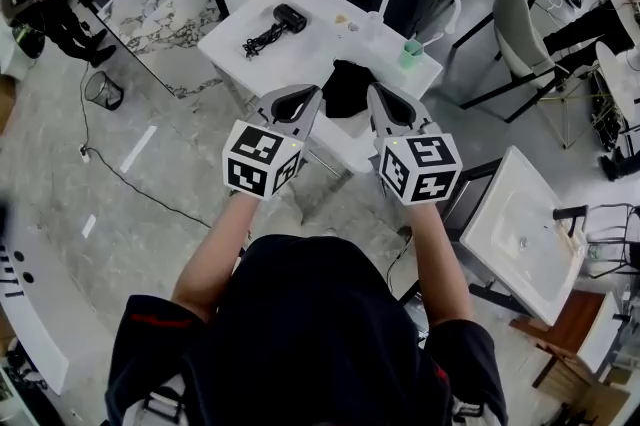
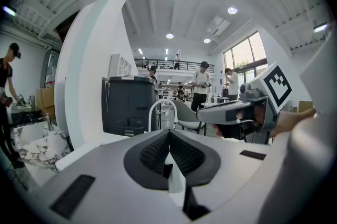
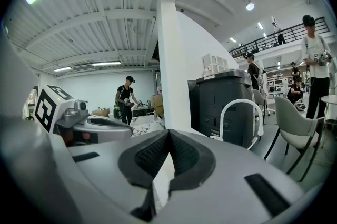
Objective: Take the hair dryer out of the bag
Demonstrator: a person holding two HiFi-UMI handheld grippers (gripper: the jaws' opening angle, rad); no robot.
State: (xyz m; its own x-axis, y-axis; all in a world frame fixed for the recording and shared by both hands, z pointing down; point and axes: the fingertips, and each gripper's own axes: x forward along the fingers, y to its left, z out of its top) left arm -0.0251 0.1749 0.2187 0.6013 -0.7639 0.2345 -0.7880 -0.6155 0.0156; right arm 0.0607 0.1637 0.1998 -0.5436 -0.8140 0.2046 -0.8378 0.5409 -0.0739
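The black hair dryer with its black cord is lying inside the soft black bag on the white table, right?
Not quite. The black hair dryer is not inside the soft black bag. It lies out on the white table, apart from the bag, with its cord bundled beside it. The head view shows this.

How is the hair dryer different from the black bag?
The hair dryer is slim, with a tangled cord; the bag is a wider, floppy lump. The hair dryer lies on the left of the white table; the bag sits at its near edge. Both are black.
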